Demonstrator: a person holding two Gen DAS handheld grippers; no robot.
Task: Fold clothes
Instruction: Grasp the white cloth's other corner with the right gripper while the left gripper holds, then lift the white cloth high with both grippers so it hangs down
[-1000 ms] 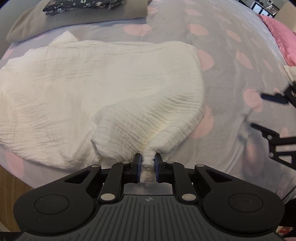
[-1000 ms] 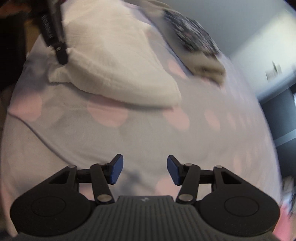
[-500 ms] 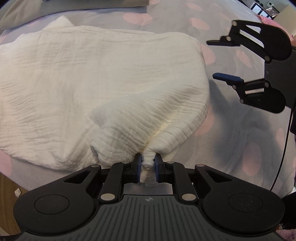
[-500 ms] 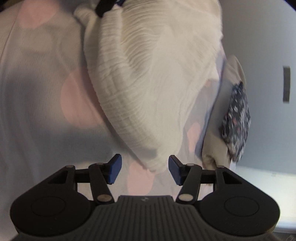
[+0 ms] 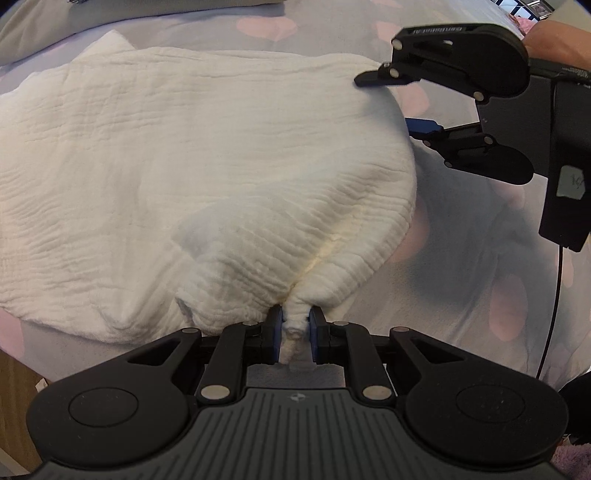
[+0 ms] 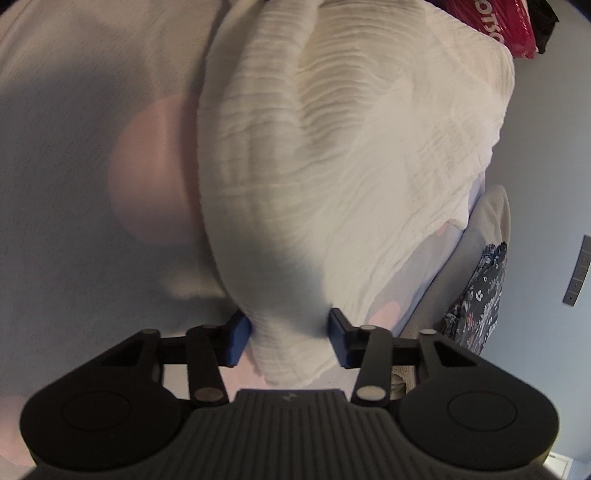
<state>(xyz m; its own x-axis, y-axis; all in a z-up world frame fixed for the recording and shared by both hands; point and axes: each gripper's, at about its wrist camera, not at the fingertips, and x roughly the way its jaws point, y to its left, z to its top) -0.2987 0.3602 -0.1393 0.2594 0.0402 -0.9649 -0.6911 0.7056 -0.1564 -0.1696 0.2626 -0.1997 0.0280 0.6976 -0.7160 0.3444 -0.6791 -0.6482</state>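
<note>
White crinkled cloth (image 5: 207, 158) lies spread across the bed (image 5: 480, 295), over a pale sheet printed with pink dots. Seen from the left wrist camera, it covers most of the frame from 9 o'clock through the centre, and its near corner is gathered into a bunch at 6 o'clock. The left gripper (image 5: 295, 326) has its fingers (image 5: 275, 328) clamped together on that bunched corner, with a small tuft of fabric showing between the blue pads, and the cloth rises slightly from the bed towards this pinch.

At 2 o'clock in the same view the right gripper (image 5: 397, 99) reaches in from the side at the cloth's far edge. One finger lies above the edge of the fabric and the other sits below it beside the sheet. A bit of the person's hand (image 5: 557, 44) shows behind it at 1 o'clock.

From the right wrist camera, the rounded corner of the cloth (image 6: 332, 166) sits between the right gripper's (image 6: 290, 334) blue fingers (image 6: 238, 336), which are closing around it with fabric touching both pads, though they are not yet squeezed tight. Beyond, at 3 o'clock, a dark floral garment (image 6: 476, 295) rests on a beige folded piece (image 6: 496, 206) near the bed's edge. A red package (image 6: 498, 22) is visible at 1 o'clock.
</note>
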